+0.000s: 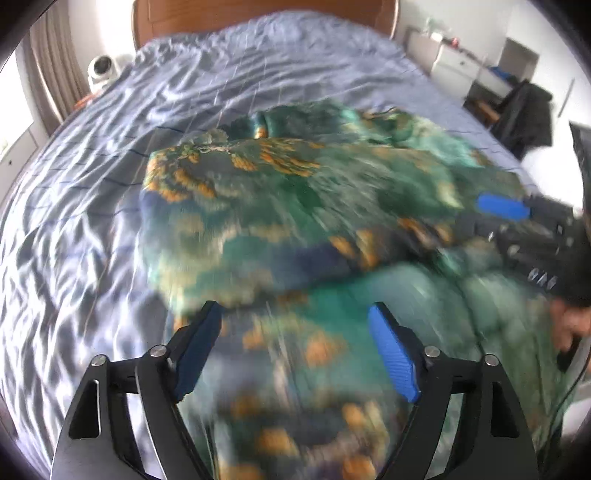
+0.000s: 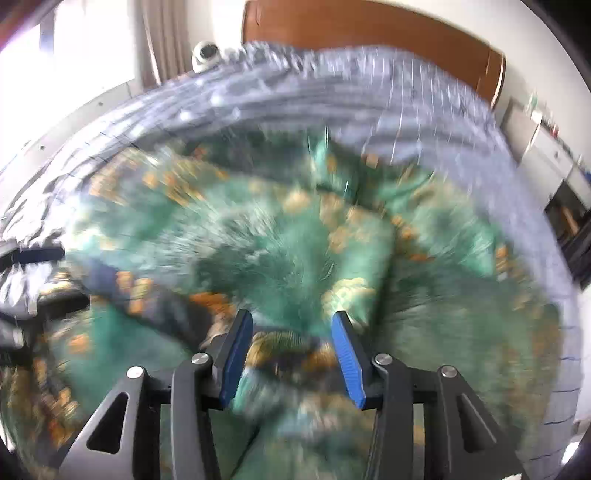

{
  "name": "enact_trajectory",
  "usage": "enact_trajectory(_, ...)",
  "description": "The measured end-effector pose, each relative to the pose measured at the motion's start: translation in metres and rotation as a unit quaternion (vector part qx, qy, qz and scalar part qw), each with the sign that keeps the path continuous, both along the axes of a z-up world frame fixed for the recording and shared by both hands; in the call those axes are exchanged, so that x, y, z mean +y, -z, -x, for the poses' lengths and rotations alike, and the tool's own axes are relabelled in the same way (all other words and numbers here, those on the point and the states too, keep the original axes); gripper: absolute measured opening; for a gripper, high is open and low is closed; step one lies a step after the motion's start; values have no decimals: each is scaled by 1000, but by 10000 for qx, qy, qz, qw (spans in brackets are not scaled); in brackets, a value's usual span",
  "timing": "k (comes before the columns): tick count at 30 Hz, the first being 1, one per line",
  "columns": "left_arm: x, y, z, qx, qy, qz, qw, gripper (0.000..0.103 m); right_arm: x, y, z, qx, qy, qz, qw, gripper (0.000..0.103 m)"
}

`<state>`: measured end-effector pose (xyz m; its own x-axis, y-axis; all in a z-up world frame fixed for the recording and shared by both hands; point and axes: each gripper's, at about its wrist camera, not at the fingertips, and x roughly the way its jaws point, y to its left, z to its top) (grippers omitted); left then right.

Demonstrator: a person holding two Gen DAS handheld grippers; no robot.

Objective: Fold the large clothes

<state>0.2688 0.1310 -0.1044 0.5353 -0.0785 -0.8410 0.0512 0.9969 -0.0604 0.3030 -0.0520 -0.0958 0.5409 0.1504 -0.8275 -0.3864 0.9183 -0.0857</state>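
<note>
Green printed garment spread on the bed

The garment [image 1: 295, 206], soft, rumpled, green with orange patches, lies partly folded on the wrinkled blue-grey sheet [image 1: 92, 221]. The left gripper [image 1: 295, 347] hangs spread wide, nothing between its pads. The right gripper [image 2: 291, 354] stands part-open over a fold; grip unclear.

A large, thin garment [image 1: 295, 206] printed in green, teal and orange lay crumpled across a wide bed [image 1: 74, 240] covered with a wrinkled blue-grey checked sheet. The left hand-held gripper [image 1: 295, 317], black with blue ribbed pads, hung over the blurred near part of the cloth, its jaws spread wide with nothing pinched between them. At the right edge the right hand-held gripper [image 1: 509, 218] reached in over the fabric. A brown wooden headboard [image 1: 258, 14] stood beyond.
</note>
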Motion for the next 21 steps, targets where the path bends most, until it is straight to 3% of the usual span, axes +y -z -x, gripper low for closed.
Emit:
enact_trajectory(1, -4, -6, 18, -138, 43, 33, 9999, 86, -4, -11, 11, -117, -79, -44, 9999, 54)
enact_trajectory(3, -11, -12, 41, -305, 110, 70, 9994, 90, -17, -32, 43, -391, -152, -49, 9991, 81)
enact_trajectory(5, -19, -17, 64, -409, 126, -5, 9991, 90, -33, -43, 78, -600, -135, -10, 9981, 82)
enact_trajectory(9, -31, -22, 97, -564, 70, 8, 9984, 90, -65, -39, 134, -506, 47, 33, 9987, 82)
enact_trajectory(17, -38, -23, 130, -579, -144, 189, 9980, 90, -94, -24, 194, -370, 462, -33, 9982, 82)
enact_trajectory(21, -37, -13, 138, -430, -212, -80, 9988, 90, -95, -26, 215, -474, 450, -19, 9979, 82)
